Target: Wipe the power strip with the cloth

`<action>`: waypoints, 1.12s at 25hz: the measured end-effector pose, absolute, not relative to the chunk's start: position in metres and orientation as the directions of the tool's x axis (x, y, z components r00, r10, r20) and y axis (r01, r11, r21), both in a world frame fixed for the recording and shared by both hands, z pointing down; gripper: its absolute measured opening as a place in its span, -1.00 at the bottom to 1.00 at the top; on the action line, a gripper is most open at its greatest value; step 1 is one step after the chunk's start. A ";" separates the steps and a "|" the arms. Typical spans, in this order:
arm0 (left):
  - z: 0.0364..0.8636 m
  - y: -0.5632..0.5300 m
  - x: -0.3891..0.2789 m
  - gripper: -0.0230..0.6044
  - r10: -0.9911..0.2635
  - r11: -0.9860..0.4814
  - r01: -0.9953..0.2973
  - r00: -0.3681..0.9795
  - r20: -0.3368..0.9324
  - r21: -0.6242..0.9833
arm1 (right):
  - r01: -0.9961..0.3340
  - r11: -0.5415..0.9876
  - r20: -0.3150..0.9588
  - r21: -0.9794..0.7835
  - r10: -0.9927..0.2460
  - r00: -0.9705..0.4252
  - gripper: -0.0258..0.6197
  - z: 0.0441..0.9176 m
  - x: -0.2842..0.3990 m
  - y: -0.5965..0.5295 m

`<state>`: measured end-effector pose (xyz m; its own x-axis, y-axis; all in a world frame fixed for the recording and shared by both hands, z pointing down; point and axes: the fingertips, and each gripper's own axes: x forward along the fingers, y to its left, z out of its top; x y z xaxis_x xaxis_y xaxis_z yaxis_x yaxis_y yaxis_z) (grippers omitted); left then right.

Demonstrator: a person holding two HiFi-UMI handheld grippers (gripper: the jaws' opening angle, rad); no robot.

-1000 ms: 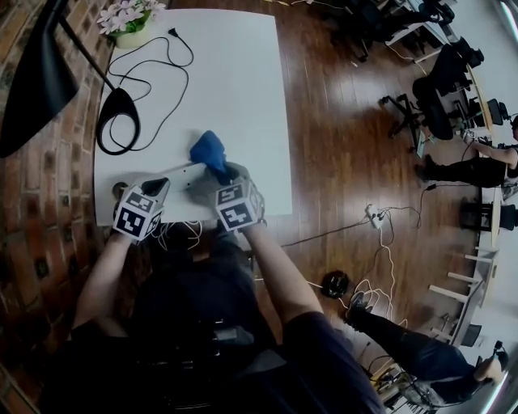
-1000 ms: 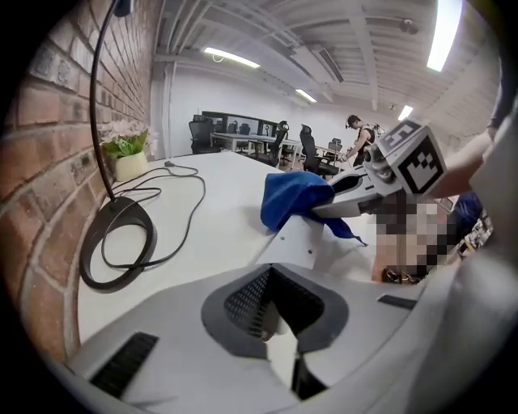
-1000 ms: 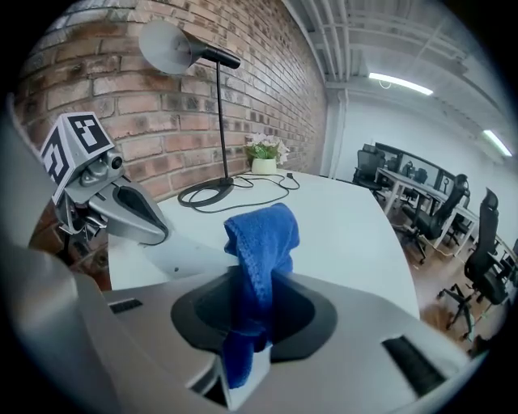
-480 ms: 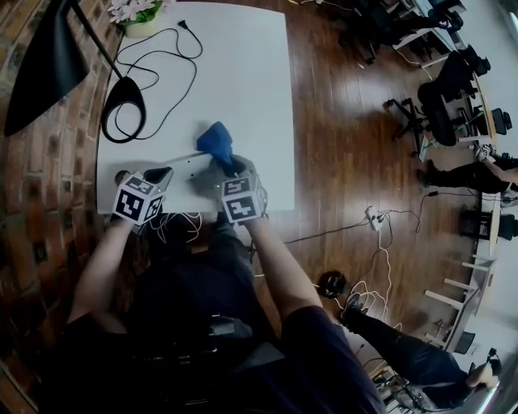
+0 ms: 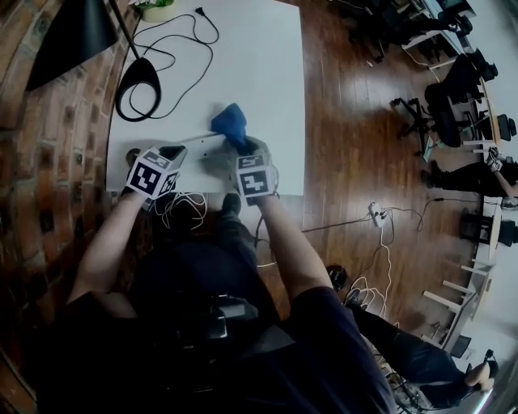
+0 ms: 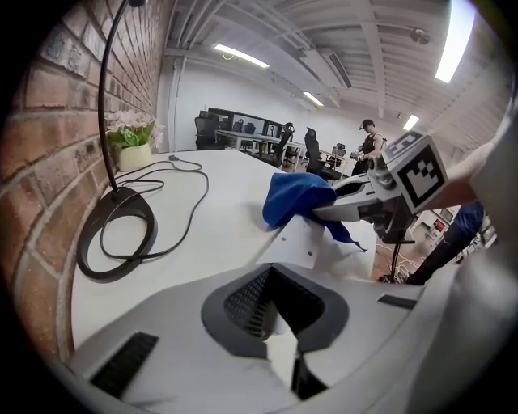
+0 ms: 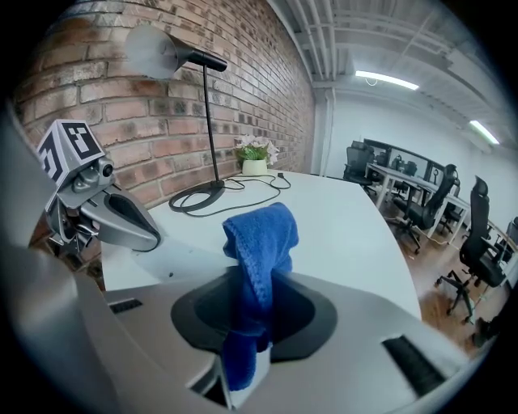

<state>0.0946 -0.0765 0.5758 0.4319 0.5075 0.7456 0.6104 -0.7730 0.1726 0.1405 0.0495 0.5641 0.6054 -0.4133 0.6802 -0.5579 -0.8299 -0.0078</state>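
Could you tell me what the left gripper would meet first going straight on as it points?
Probably the blue cloth, pinched in the right gripper, at the far end of the power strip the left gripper clamps; depth is uncertain.

A lamp base [image 5: 147, 71] is sitting at the table's [image 5: 267, 97] left edge — black cord [image 5: 190, 36] looping beside, flowerpot [image 5: 158, 10] occupying the far-left corner.

Solid blue cloth [image 7: 261, 242]. Plain white power strip [image 6: 306, 242]. The left hand-held gripper [image 5: 174, 151] and right hand-held gripper [image 5: 243, 145] are grey, with black-and-white square-patterned cubes. White desk [image 5: 251, 57]. Ahead of them, black lamp [image 5: 139, 77] and black cable [image 5: 174, 48]. Red-brown brick wall [image 5: 57, 121]. Dark brown plank floor [image 5: 348, 121].
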 end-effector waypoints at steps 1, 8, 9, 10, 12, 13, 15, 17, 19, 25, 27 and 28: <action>0.577 -0.077 0.093 -0.89 0.506 -0.772 0.612 0.429 0.748 0.171 | -0.556 -0.831 0.683 -0.009 -0.412 0.604 -0.65 0.565 0.140 0.049; 0.576 -0.077 0.094 -0.89 0.496 -0.764 0.629 0.427 0.756 0.146 | -0.539 -0.842 0.700 0.009 -0.380 0.605 -0.65 0.566 0.142 0.053; 0.576 -0.076 0.094 -0.89 0.495 -0.760 0.634 0.426 0.758 0.141 | -0.532 -0.847 0.702 0.005 -0.376 0.605 -0.65 0.566 0.143 0.053; 0.575 -0.076 0.094 -0.89 0.494 -0.757 0.640 0.425 0.759 0.133 | -0.525 -0.851 0.704 0.004 -0.370 0.606 -0.65 0.565 0.143 0.053; 0.575 -0.075 0.095 -0.89 0.490 -0.749 0.652 0.429 0.759 0.115 | -0.518 -0.855 0.708 0.013 -0.358 0.609 -0.65 0.566 0.143 0.053; 0.575 -0.074 0.095 -0.89 0.488 -0.747 0.657 0.431 0.759 0.108 | -0.519 -0.854 0.712 0.020 -0.352 0.608 -0.65 0.568 0.143 0.052; 0.575 -0.074 0.094 -0.89 0.487 -0.745 0.660 0.433 0.759 0.101 | -0.528 -0.849 0.722 0.028 -0.348 0.598 -0.65 0.574 0.140 0.052; 0.574 -0.075 0.095 -0.89 0.486 -0.745 0.660 0.432 0.759 0.101 | -0.530 -0.847 0.719 0.036 -0.346 0.603 -0.66 0.569 0.143 0.049; 0.574 -0.074 0.096 -0.89 0.487 -0.743 0.662 0.427 0.762 0.103 | -0.508 -0.860 0.715 0.038 -0.332 0.615 -0.66 0.562 0.147 0.050; 0.572 -0.073 0.093 -0.89 0.483 -0.746 0.658 0.428 0.764 0.102 | -0.473 -0.881 0.725 0.000 -0.326 0.607 -0.66 0.568 0.145 0.033; 0.567 -0.068 0.090 -0.89 0.492 -0.748 0.654 0.430 0.757 0.116 | -0.499 -0.866 0.719 0.010 -0.341 0.606 -0.66 0.567 0.143 0.023; 0.566 -0.067 0.090 -0.89 0.493 -0.749 0.653 0.433 0.755 0.114 | -0.510 -0.860 0.716 0.013 -0.348 0.605 -0.66 0.566 0.142 0.018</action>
<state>0.0900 -0.0670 0.5656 0.4332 0.4926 0.7548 0.6533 -0.7485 0.1136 0.1420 0.0182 0.5662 0.6048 -0.3476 0.7165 -0.5095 -0.8604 0.0127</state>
